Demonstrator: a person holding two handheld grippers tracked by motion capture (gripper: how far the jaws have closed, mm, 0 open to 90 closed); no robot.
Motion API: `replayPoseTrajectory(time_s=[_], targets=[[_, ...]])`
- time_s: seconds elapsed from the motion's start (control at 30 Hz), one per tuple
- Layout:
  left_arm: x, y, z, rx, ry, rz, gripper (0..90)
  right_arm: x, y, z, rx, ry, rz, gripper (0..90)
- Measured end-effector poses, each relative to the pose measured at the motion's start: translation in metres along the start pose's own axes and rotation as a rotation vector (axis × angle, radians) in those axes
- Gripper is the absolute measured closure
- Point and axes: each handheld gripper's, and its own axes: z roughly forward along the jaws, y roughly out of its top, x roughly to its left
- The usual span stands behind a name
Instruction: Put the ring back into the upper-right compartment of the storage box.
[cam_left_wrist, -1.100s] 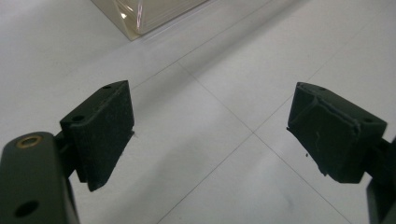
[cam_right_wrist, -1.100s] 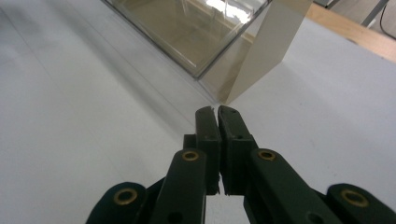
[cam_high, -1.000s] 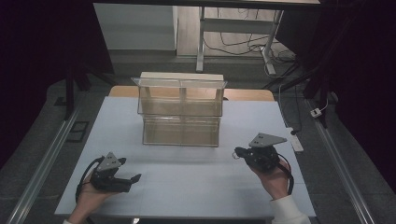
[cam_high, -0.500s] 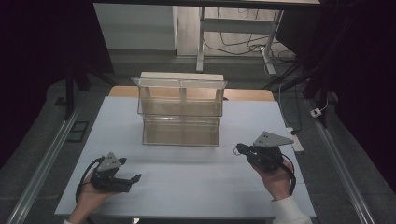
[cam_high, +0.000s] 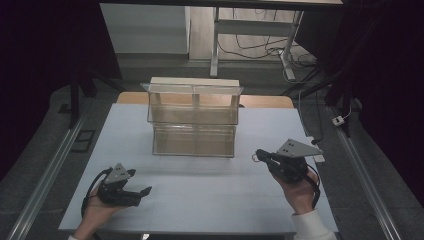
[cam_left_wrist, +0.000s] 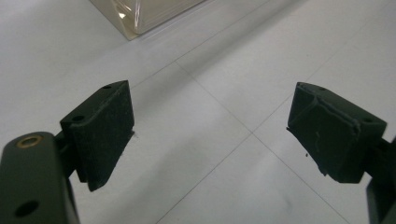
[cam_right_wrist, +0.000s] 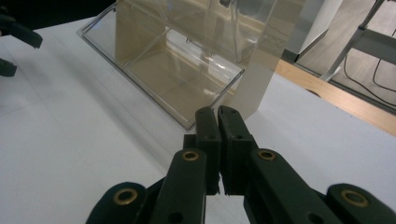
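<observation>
- Clear plastic organiser (cam_high: 194, 117) sits mid-worktop (cam_high: 210, 200), towards the far side; 1 unit, 2 tiers stacked, the upper tier split into 2 compartments by a divider. Whether the lower tier is split I can't tell.
- White sheet covers the worktop; a strip of wood shows at the far edge behind the organiser.
- 2 hand-held grippers in play, 1 per hand, both on the near side w/ the organiser between and beyond them.
- Left hand-held gripper (cam_high: 142, 192) low at near-left, well apart from the organiser. In the left gripper view (cam_left_wrist: 210, 130) its 2 black pads (cam_left_wrist: 105, 128) stand wide apart, nothing between them, just bare white surface w/ thin grid lines; 1 corner of the organiser (cam_left_wrist: 140, 16) peeks in at the top.
- Right hand-held gripper (cam_high: 261, 155) at near-right, tip aimed at the organiser's lower right corner, near it but not touching.
- Right gripper view (cam_right_wrist: 218, 114): 2 jaws pressed together, fully closed, empty. The lower tier's open front (cam_right_wrist: 163, 70) lies straight ahead, tilted in frame.
- 1 grey three-cornered plate on top of each gripper in the high view; cable loops trail from both.
- 2 hands seen, 1 white sleeve (cam_high: 310, 227) on the right wrist.
- Beyond the worktop: table legs and cables on the floor, dim.
</observation>
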Motion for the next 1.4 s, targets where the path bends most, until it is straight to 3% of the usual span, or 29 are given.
replayPoseTrajectory(time_s=[0.8, 1.4], targets=[[-0.001, 0.001, -0.001, -0.004, 0.000, -0.006, 14.6, -0.006, 0.023, -0.006, -0.072, -0.007, 0.006, 87.0], [0.000, 0.000, -0.002, -0.007, 0.002, -0.006, 14.8, -0.005, 0.049, 0.002, -0.118, -0.018, -0.021, 87.0]])
